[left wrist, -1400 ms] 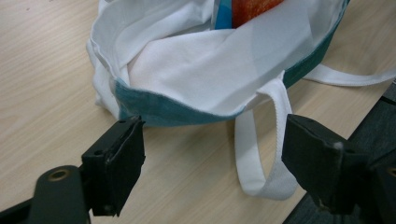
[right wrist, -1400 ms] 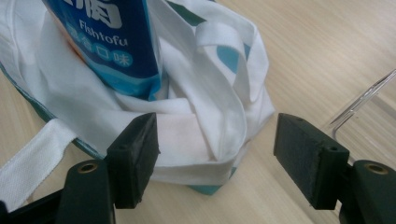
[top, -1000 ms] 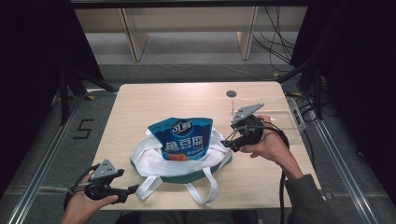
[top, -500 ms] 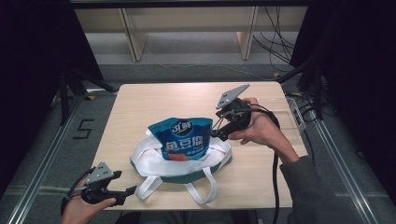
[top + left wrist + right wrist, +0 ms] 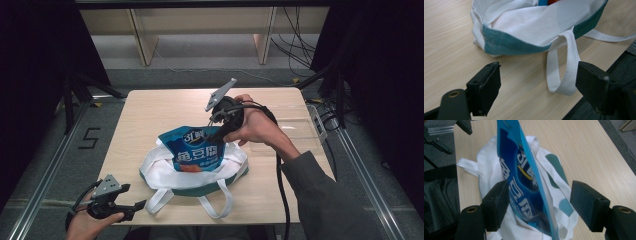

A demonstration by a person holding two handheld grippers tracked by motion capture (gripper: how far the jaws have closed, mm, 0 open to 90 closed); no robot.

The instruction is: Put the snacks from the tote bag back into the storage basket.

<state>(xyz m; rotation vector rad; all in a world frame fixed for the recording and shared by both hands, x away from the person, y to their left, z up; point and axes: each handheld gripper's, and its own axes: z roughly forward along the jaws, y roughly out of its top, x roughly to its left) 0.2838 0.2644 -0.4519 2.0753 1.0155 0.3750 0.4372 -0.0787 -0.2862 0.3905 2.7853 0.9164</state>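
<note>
The right claw (image 5: 216, 134) is spread wide with nothing clamped; in the right gripper view its two black jaws straddle the upper edge of a blue snack bag (image 5: 524, 185), the left jaw close against the bag's printed face, the right jaw well clear of it. In the high view this claw, held by the right hand (image 5: 255, 125), sits at about 1 o'clock from the middle of the tabletop (image 5: 160, 107), pointing down at the bag's top right corner.

The left claw (image 5: 140, 205) is also wide open and empty. In the left gripper view its jaws hover above the wood, with a white strap loop (image 5: 564, 75) lying on the tabletop between them, nearer the right jaw. In the high view it is at 7 o'clock, at the near edge, held by the left hand (image 5: 90, 222).

The snack bag stands upright inside a white cloth bag with green trim (image 5: 200, 175), which lies slumped near the tabletop's middle, toward 6 o'clock. A clear plastic tray (image 5: 300, 132) rests at 3 o'clock by the right edge.
</note>
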